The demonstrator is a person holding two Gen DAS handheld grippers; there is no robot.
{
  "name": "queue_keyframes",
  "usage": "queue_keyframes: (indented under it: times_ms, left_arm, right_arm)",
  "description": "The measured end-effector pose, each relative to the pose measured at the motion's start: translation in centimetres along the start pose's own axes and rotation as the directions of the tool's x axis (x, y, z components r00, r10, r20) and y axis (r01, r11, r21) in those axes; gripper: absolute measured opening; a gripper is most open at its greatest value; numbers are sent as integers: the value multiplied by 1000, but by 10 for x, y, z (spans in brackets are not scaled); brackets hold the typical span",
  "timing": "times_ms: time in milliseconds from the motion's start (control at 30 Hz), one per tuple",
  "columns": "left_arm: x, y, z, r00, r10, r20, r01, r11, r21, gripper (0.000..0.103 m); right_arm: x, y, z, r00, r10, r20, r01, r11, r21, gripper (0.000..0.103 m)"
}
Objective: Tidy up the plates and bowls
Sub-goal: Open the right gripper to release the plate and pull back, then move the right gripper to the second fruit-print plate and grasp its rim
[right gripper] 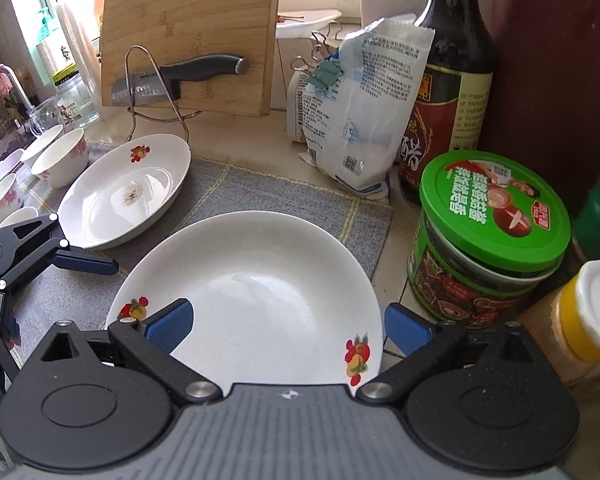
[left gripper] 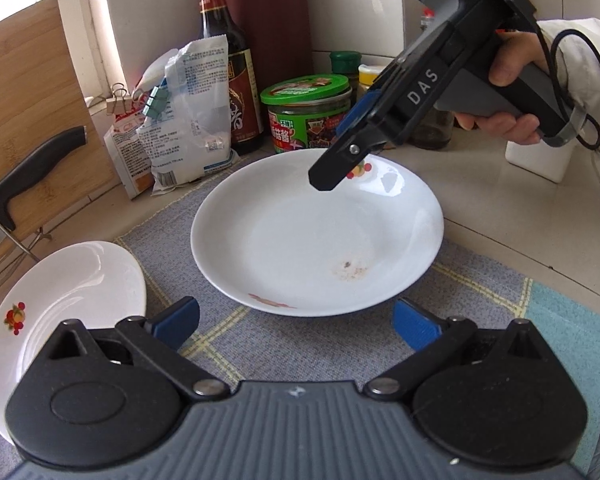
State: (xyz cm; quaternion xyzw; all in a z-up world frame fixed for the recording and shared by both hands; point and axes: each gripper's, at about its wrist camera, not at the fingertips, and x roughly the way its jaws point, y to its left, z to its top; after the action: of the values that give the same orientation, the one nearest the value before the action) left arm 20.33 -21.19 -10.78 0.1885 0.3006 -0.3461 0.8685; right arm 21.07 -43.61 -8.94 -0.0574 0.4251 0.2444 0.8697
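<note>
R gripper (left gripper: 342, 168) angled down over far rim of centre plate (left gripper: 316, 236), fingers spread, nothing held. L gripper (left gripper: 296, 322) level at plate's near rim, fingers spread, empty. Grey mat (left gripper: 340, 344) carries both plates; 2nd plate (right gripper: 124, 196) at mat's L edge. Bowls (right gripper: 62, 158) beyond. Chopping board (right gripper: 192, 36), knife (right gripper: 180, 76), sauce bottle (right gripper: 452, 76), green-lid jar (right gripper: 488, 236) along counter's back edge.

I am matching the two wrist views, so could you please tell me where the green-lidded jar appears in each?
Left wrist view: the jar stands at upper centre, behind the large plate, partly hidden by the right gripper.
Right wrist view: the jar stands at right, beside the plate's right rim.
Shared landmark: the dark sauce bottle next to the jar.
</note>
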Motion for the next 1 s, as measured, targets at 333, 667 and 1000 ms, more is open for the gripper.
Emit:
queue_keyframes:
  times_ms: [333, 667, 1000]
  left_arm:
    - [-53, -13, -4, 993, 95, 70, -88, 992, -88, 102]
    - [-110, -21, -31, 985, 144, 99, -126, 977, -173, 102]
    - [-154, 13, -83, 976, 216, 20, -204, 943, -262, 102]
  right_arm:
    - [-50, 56, -9, 987, -60, 149, 70, 995, -66, 103]
    - [-67, 127, -30, 976, -97, 196, 108, 993, -42, 103]
    - [-48, 191, -41, 985, -63, 158, 60, 998, 24, 103]
